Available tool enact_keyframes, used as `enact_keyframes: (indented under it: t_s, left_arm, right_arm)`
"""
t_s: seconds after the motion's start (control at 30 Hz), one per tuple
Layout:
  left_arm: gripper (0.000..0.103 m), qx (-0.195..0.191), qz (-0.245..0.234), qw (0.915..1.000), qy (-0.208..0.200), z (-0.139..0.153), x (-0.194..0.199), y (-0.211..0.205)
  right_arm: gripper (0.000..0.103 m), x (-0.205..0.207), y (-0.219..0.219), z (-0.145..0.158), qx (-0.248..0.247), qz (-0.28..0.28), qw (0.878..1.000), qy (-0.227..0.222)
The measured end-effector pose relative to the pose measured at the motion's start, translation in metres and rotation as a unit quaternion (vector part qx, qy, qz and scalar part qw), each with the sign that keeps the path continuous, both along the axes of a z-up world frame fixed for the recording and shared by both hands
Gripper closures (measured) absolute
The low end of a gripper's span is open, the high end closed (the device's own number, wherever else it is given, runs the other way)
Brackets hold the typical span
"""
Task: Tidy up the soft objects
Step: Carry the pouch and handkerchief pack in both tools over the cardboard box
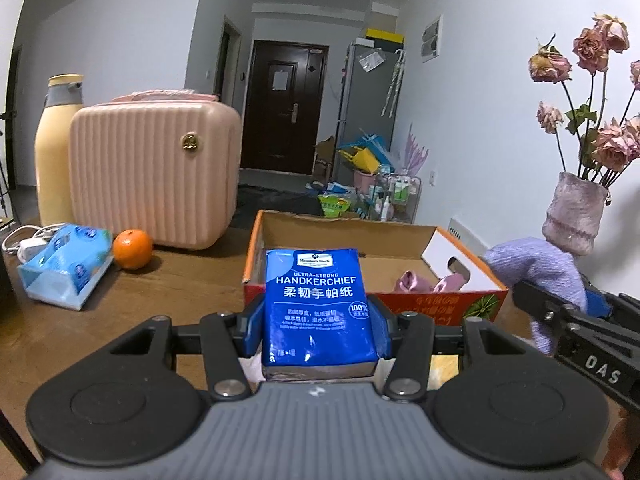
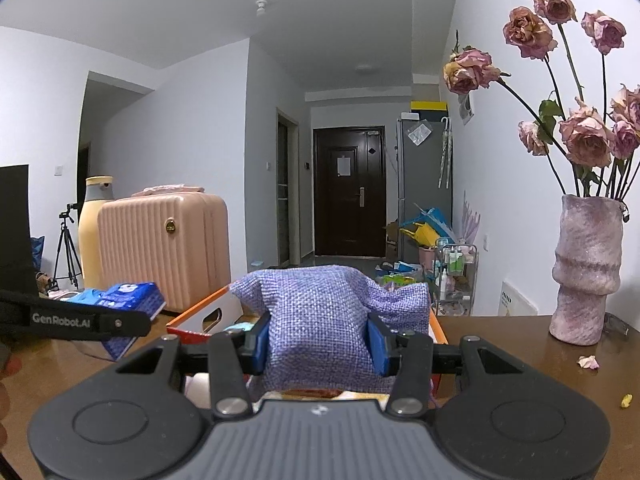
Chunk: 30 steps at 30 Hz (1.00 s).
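Note:
My left gripper (image 1: 318, 330) is shut on a blue handkerchief tissue pack (image 1: 316, 304) and holds it upright just in front of an open cardboard box (image 1: 344, 232). A pink soft item (image 1: 412, 282) lies inside the box. My right gripper (image 2: 318, 344) is shut on a purple woven fabric pouch (image 2: 324, 312) and holds it above the box's near edge (image 2: 200, 312). The pouch also shows in the left wrist view (image 1: 536, 268), at the right. The tissue pack also shows in the right wrist view (image 2: 124, 300), at the left.
On the brown table stand a pink ribbed case (image 1: 154, 168), a yellow bottle (image 1: 56, 148), an orange (image 1: 132, 249), a light blue tissue pack (image 1: 66, 264) and a white charger with cable (image 1: 28, 242). A vase of dried roses (image 2: 586, 272) stands at the right.

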<state>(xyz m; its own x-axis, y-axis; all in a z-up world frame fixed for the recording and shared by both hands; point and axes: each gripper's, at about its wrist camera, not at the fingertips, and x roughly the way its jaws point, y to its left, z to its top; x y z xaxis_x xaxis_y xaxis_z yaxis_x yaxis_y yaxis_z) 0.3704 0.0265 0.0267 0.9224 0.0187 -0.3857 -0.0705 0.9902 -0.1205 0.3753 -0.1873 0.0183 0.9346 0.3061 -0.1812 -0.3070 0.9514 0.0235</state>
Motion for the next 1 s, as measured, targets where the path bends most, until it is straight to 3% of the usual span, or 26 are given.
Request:
enact_keyframes:
  t_s: [1.0]
  left_arm:
    - [0.050,-0.014,-0.015,0.9994,-0.027,0.011,0.093,-0.026]
  right_arm:
    - [0.057,0.090,0.013,0.010,-0.012,-0.005,1.000,-0.014]
